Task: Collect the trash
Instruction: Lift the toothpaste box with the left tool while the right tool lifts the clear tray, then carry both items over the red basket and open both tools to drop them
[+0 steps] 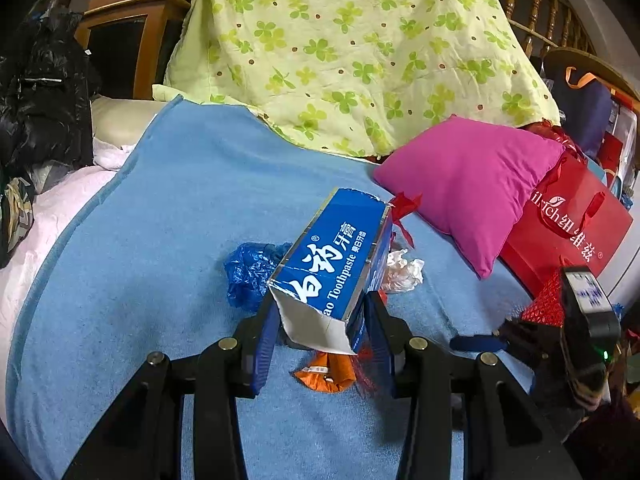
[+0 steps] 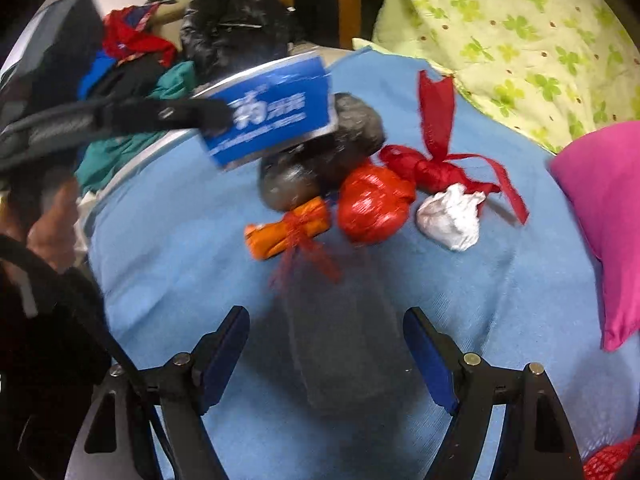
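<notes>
My left gripper [image 1: 322, 316] is shut on the torn end of a blue toothpaste box [image 1: 340, 256], which is held tilted above the blue blanket [image 1: 160, 240]. Under and around the box lie a crumpled blue plastic bag [image 1: 248, 272], a white paper wad [image 1: 402, 270] and an orange wrapper [image 1: 326, 374]. In the right wrist view, my right gripper [image 2: 326, 316] stands open and empty over the blanket. Just beyond it are the orange wrapper [image 2: 288, 228], a red foil ball [image 2: 374, 204], a white wad [image 2: 450, 220], a red ribbon bundle [image 2: 436, 168] and a dark grey bag [image 2: 320, 160]. The held box [image 2: 272, 112] hangs above them.
A pink pillow [image 1: 468, 188] and a red gift bag [image 1: 568, 232] lie to the right. A green clover quilt [image 1: 340, 48] is heaped at the back. Black bags [image 1: 44, 100] and clothes pile up on the left. A person's hand [image 2: 52, 216] shows at the left edge.
</notes>
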